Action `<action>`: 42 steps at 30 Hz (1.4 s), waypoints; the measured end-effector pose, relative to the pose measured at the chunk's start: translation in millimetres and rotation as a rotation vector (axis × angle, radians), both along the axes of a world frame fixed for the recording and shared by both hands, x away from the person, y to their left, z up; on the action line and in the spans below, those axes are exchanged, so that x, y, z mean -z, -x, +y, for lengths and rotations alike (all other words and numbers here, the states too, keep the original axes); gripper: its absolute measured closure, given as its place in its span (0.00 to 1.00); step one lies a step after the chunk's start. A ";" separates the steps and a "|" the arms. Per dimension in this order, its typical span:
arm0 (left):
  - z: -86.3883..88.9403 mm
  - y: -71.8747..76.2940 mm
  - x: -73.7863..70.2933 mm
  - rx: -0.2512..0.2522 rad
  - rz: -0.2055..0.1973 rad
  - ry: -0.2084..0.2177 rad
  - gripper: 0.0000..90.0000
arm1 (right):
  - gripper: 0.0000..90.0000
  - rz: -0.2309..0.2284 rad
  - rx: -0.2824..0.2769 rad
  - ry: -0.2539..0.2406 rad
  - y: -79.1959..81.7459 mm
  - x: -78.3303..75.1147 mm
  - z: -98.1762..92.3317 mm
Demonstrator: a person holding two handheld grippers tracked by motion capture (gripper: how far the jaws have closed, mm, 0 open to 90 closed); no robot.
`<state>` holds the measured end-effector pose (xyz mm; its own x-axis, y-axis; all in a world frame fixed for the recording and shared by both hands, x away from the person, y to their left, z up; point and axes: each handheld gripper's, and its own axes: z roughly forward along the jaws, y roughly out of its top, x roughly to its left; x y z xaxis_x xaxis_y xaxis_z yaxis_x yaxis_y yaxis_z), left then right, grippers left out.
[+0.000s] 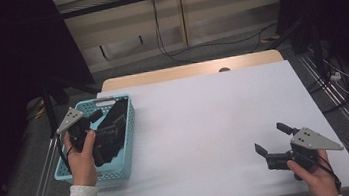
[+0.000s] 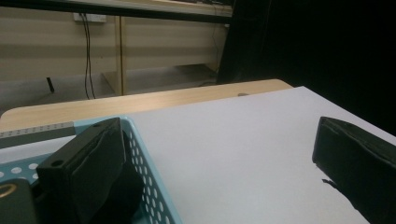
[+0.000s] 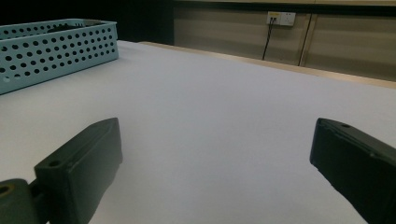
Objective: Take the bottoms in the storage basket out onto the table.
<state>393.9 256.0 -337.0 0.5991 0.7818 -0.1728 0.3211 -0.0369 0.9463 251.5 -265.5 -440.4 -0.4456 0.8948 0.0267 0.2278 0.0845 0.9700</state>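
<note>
No readable writing on the blue basket (image 1: 127, 149) or left gripper (image 1: 95, 119).

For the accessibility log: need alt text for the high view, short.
A person's left hand holds the left claw over a light blue perforated plastic basket of black items at the left edge of a white-topped table. The right claw, jaws apart and holding nothing, sits low over the table's near right corner.
</note>
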 end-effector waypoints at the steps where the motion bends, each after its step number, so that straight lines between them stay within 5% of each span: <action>1: 0.3 -0.7 -0.3 0.001 -0.001 0.004 0.03 | 0.02 -0.002 -0.004 0.004 0.5 -0.4 0.5; 20: 8.9 -20.9 6.0 -0.016 0.043 0.000 0.03 | 0.02 0.004 0.000 0.000 -2.0 0.2 1.7; 42: 21.8 -45.8 16.5 -0.055 0.097 -0.079 0.03 | 0.02 -0.005 -0.029 0.013 -2.5 -1.0 5.8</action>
<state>439.7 277.8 -353.5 0.5383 0.8266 -0.1644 0.4142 -0.0896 0.9057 254.0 -259.8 -439.4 -0.4715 0.8817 0.0129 0.2203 0.1036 0.9699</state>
